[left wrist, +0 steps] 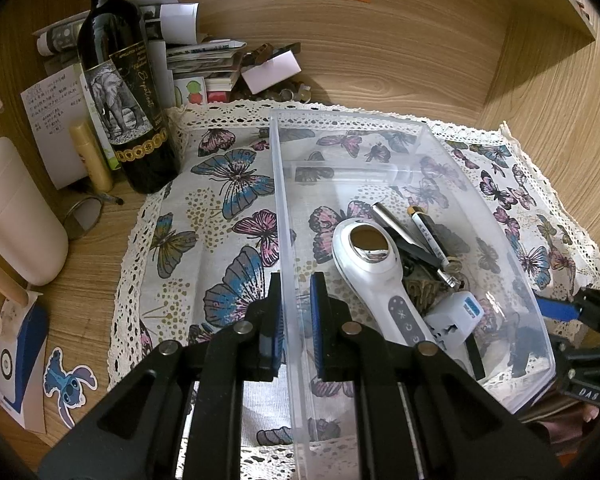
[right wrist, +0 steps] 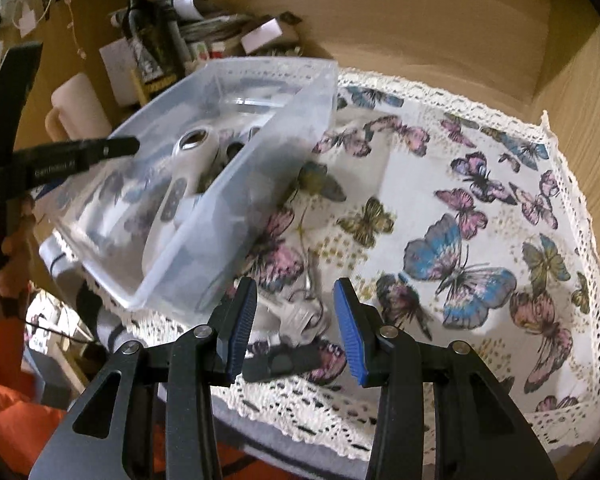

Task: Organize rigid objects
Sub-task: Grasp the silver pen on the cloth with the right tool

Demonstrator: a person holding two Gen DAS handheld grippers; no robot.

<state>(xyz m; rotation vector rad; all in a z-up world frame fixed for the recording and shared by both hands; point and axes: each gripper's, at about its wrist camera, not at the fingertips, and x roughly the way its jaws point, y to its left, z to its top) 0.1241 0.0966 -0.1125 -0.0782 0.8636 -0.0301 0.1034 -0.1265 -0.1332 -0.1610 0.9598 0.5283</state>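
A clear plastic bin (left wrist: 440, 148) rests on a butterfly cloth (left wrist: 228, 184). It holds a white handheld device (left wrist: 374, 276), a white plug adapter (left wrist: 456, 316), pens (left wrist: 428, 236) and a clear tube (left wrist: 352, 172). My left gripper (left wrist: 297, 308) is shut on the bin's left wall, one finger on each side. In the right wrist view the bin (right wrist: 260, 152) is tilted, its near end raised. My right gripper (right wrist: 296, 320) is open and empty, over a white cable plug (right wrist: 300, 314) and a black object (right wrist: 284, 362) on the cloth.
A wine bottle (left wrist: 120, 92), a white mug (left wrist: 16, 216), a lip balm tube (left wrist: 92, 158), a metal ring (left wrist: 82, 216), papers and notes (left wrist: 204, 56) crowd the back left of the wooden desk (left wrist: 88, 280). Wooden walls (left wrist: 540, 92) enclose the back and right.
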